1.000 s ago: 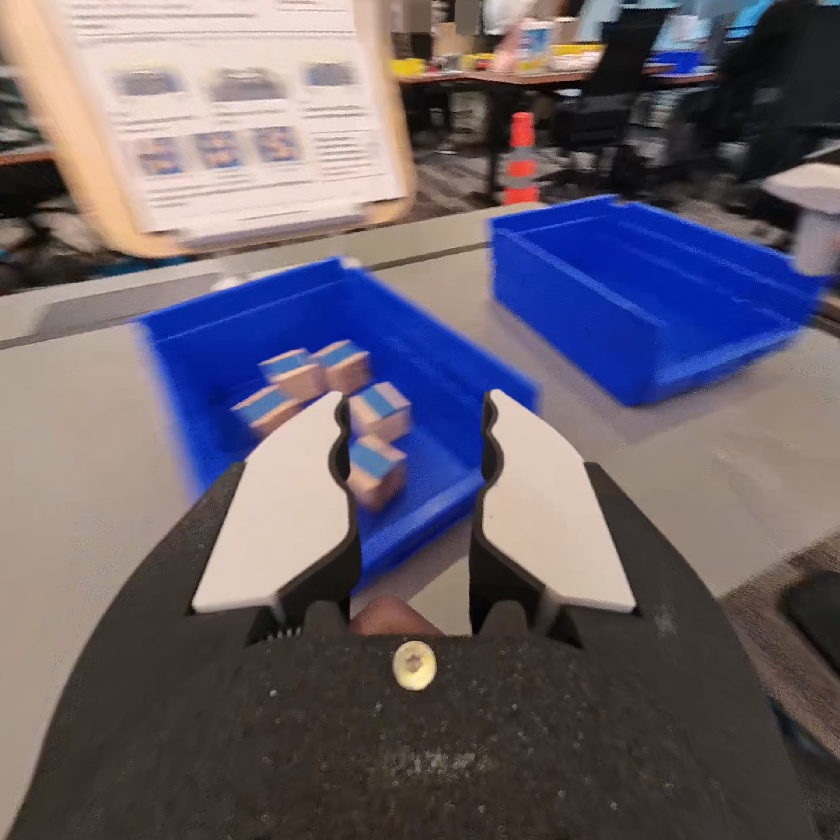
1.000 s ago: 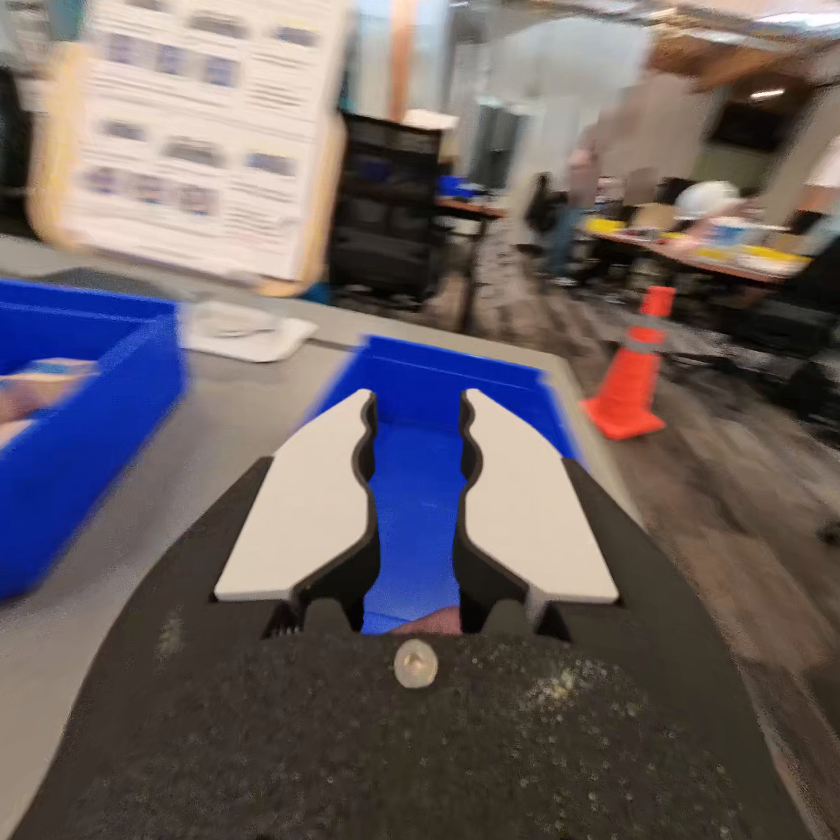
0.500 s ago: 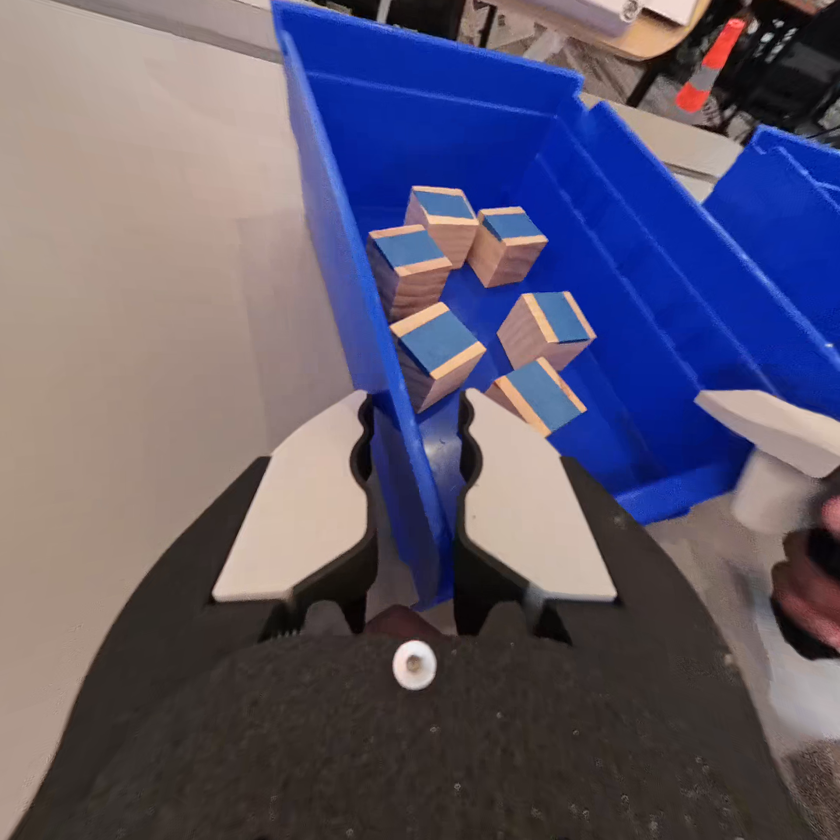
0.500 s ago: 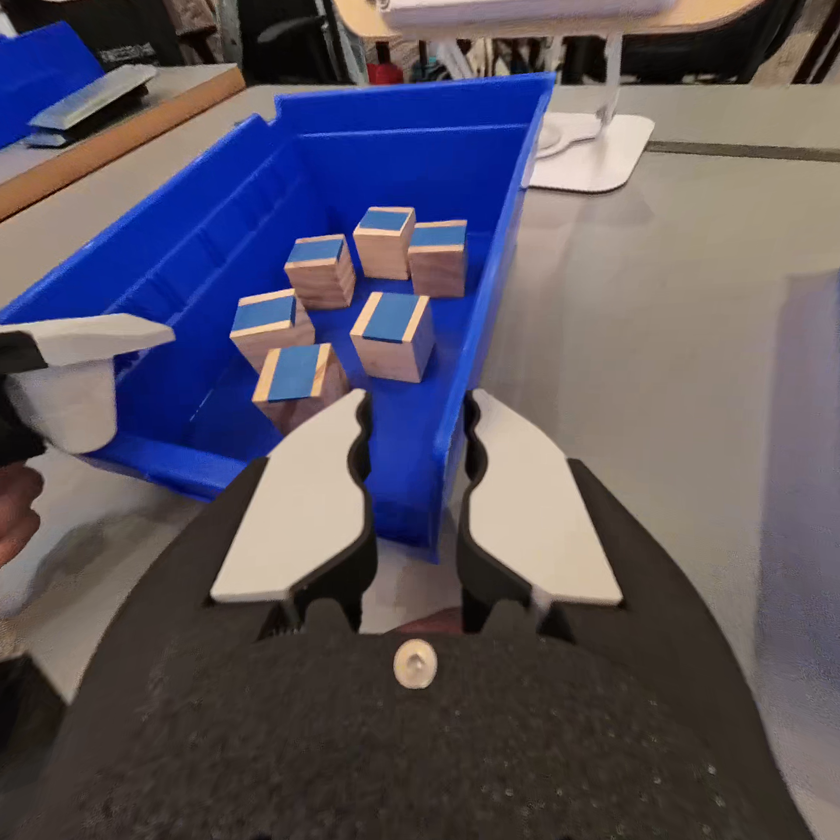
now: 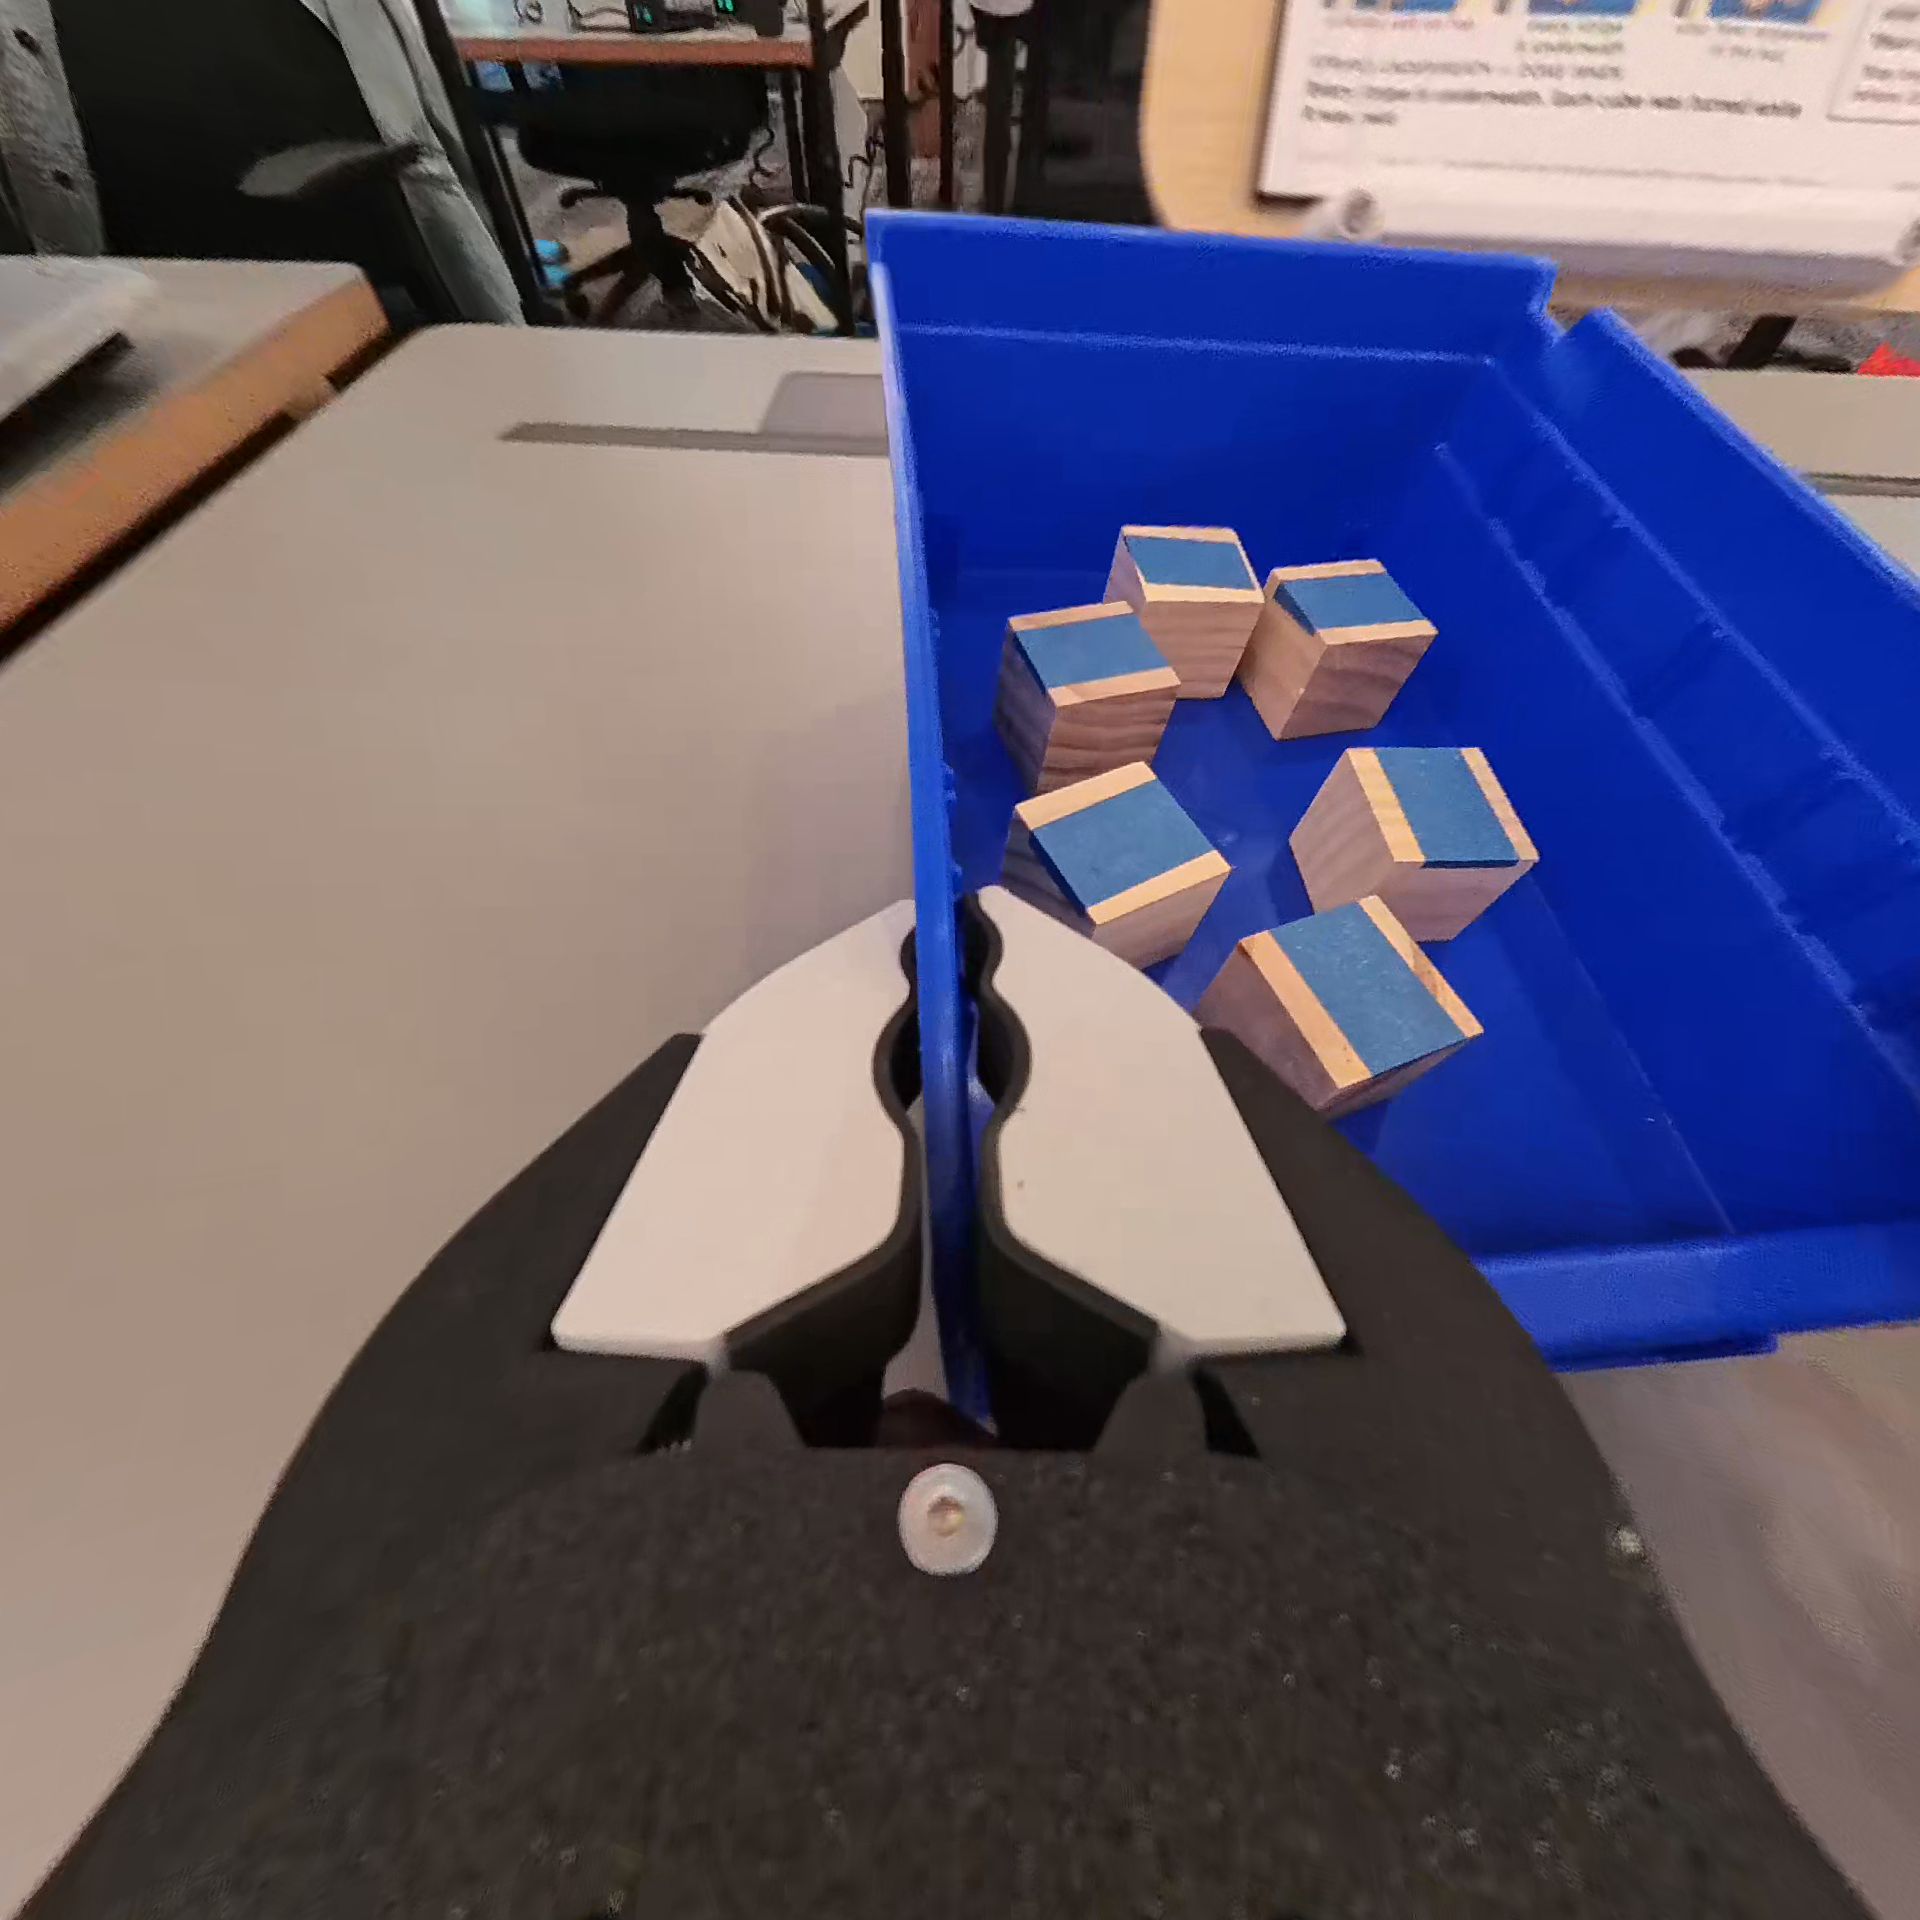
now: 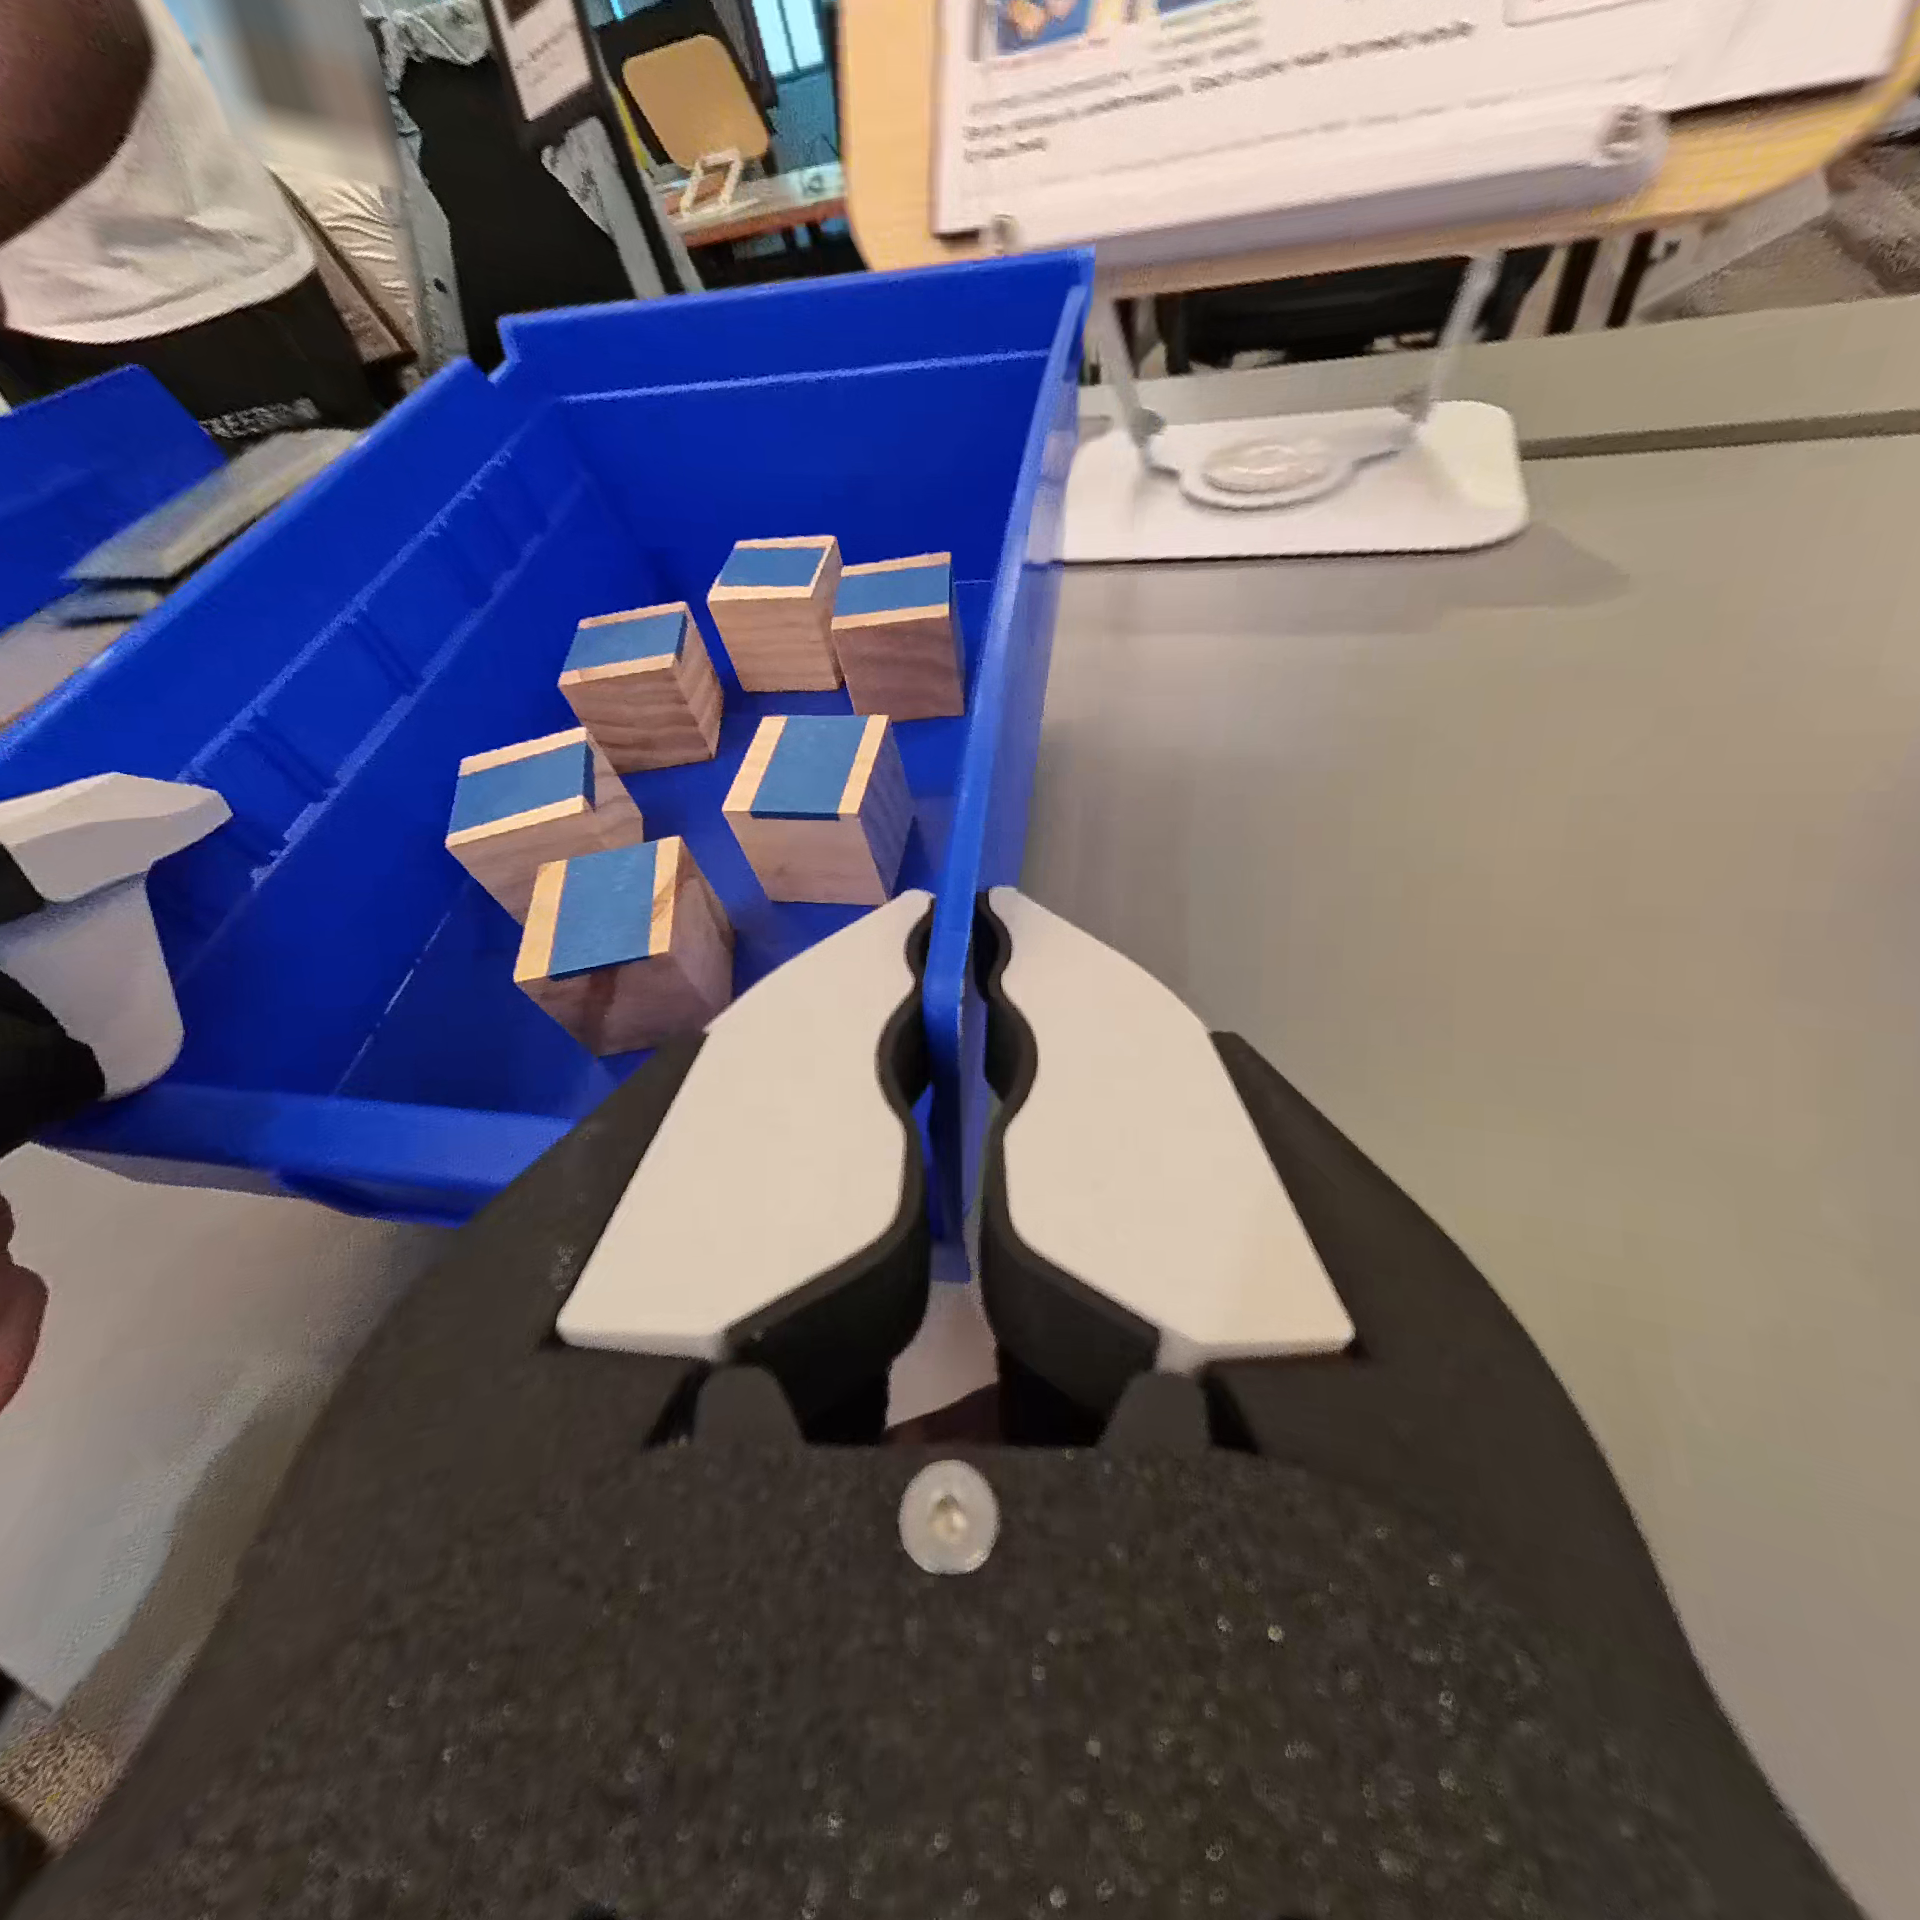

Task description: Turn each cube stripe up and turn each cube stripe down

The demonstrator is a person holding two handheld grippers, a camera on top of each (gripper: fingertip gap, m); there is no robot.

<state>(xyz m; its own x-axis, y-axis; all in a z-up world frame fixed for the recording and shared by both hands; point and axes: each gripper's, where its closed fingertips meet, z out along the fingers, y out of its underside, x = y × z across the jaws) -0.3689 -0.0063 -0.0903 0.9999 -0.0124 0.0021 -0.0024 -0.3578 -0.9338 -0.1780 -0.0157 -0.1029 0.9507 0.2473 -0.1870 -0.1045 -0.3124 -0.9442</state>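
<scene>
A blue bin (image 5: 1714, 831) holds several wooden cubes (image 5: 1127, 868), each with a blue stripe on its top face. My left gripper (image 5: 943, 920) is shut on the bin's left side wall (image 5: 914, 623), one pad on either side of it. My right gripper (image 6: 954, 909) is shut on the bin's opposite side wall (image 6: 1023, 623) in the same way. The cubes (image 6: 816, 805) also show in the right wrist view, stripes up. The left gripper's white fingers (image 6: 99, 831) show at the left edge of the right wrist view.
The bin stands on a grey table (image 5: 416, 831). A white stand base (image 6: 1299, 488) carrying an instruction board stands behind the bin. A second blue bin (image 6: 83, 457) shows at the far left of the right wrist view. A person stands beyond it.
Both grippers moved to the cube bin and straddled its side walls half a second ago; now both have closed onto those walls.
</scene>
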